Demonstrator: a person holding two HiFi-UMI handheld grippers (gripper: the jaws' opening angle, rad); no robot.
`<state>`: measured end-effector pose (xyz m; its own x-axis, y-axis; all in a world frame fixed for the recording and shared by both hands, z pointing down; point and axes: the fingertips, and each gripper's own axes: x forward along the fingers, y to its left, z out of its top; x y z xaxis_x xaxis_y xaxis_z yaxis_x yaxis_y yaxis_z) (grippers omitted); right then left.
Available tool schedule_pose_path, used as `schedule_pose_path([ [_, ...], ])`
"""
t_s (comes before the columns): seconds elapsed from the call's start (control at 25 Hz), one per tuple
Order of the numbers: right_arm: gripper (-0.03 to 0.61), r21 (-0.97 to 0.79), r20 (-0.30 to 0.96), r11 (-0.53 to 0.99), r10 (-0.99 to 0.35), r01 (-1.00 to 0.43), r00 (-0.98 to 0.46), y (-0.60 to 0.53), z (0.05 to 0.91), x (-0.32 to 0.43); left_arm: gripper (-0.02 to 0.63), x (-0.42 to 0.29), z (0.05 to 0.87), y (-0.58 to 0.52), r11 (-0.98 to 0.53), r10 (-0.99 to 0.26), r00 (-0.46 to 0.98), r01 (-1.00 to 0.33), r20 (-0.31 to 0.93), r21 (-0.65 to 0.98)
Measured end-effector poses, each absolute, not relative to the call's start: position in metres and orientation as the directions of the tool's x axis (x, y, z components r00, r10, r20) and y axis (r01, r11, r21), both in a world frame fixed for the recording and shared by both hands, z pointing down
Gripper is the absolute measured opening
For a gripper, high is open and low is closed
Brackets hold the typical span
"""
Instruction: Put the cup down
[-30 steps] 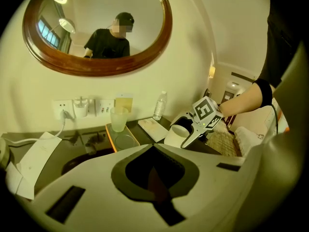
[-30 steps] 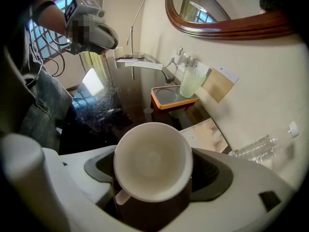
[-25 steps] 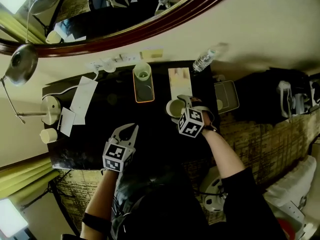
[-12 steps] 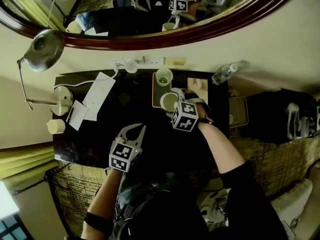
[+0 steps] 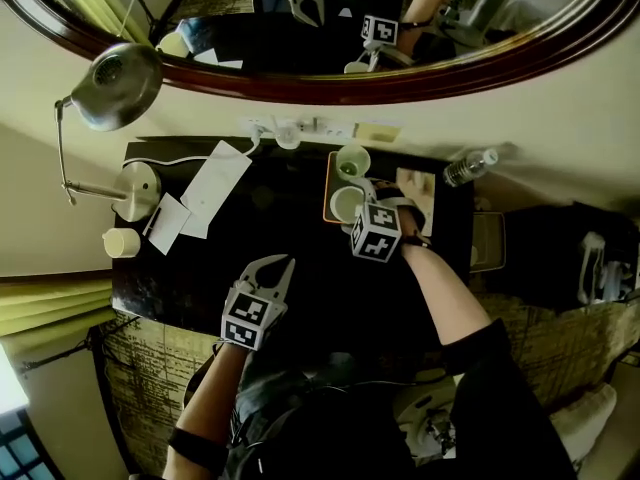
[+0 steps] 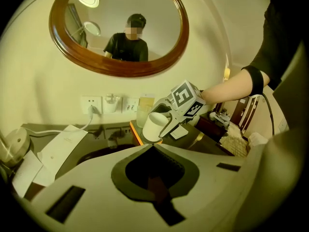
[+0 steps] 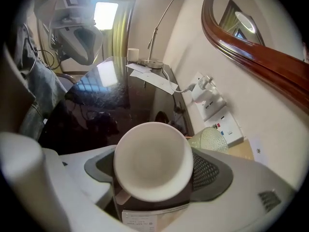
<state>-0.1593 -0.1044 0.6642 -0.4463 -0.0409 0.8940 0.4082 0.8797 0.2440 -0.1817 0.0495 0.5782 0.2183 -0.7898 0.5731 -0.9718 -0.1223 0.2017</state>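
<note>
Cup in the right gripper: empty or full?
Empty, as far as shows: the right gripper view looks into the cup, clamped by the right gripper, and its inside is bare white.

- The cup (image 7: 153, 161) fills the right claw (image 5: 356, 208) in the right gripper view, so the pads, the cup's base and whether it touches the orange tray (image 5: 326, 193) cannot be told.
- In the head view that claw's body covers the cup's near wall.
- The mirror (image 5: 420, 63) is cut by the head view's top edge.
- Print on the papers (image 5: 215, 183) is too small to read.
- The green stuff in the second cup (image 5: 351, 161) is too small to tell.
</note>
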Motion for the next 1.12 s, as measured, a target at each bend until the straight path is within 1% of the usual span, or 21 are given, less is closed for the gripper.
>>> schedule_pose_path([
  [0.52, 0.453, 0.245, 0.891, 0.875, -0.032, 0.419, -0.454, -0.103, 0.671, -0.169, 0.006, -0.190, 0.582, 0.056, -0.093, -0.792, 0.204, -0.972, 0.576, 0.216],
  [0.72, 0.469, 0.288, 0.869, 0.875, -0.069, 0.389, -0.490, -0.109, 0.667, -0.170, 0.006, -0.191, 0.582, 0.055, -0.086, -0.793, 0.200, -0.972, 0.575, 0.218],
  [0.88, 0.477, 0.316, 0.860, 0.864, -0.088, 0.391, -0.502, -0.111, 0.661, -0.171, 0.006, -0.192, 0.579, 0.055, -0.082, -0.796, 0.196, -0.972, 0.573, 0.219],
  [1.12, 0.477, 0.297, 0.866, 0.861, -0.061, 0.413, -0.495, -0.099, 0.644, -0.160, 0.006, -0.194, 0.561, 0.051, -0.085, -0.808, 0.191, -0.974, 0.558, 0.210],
])
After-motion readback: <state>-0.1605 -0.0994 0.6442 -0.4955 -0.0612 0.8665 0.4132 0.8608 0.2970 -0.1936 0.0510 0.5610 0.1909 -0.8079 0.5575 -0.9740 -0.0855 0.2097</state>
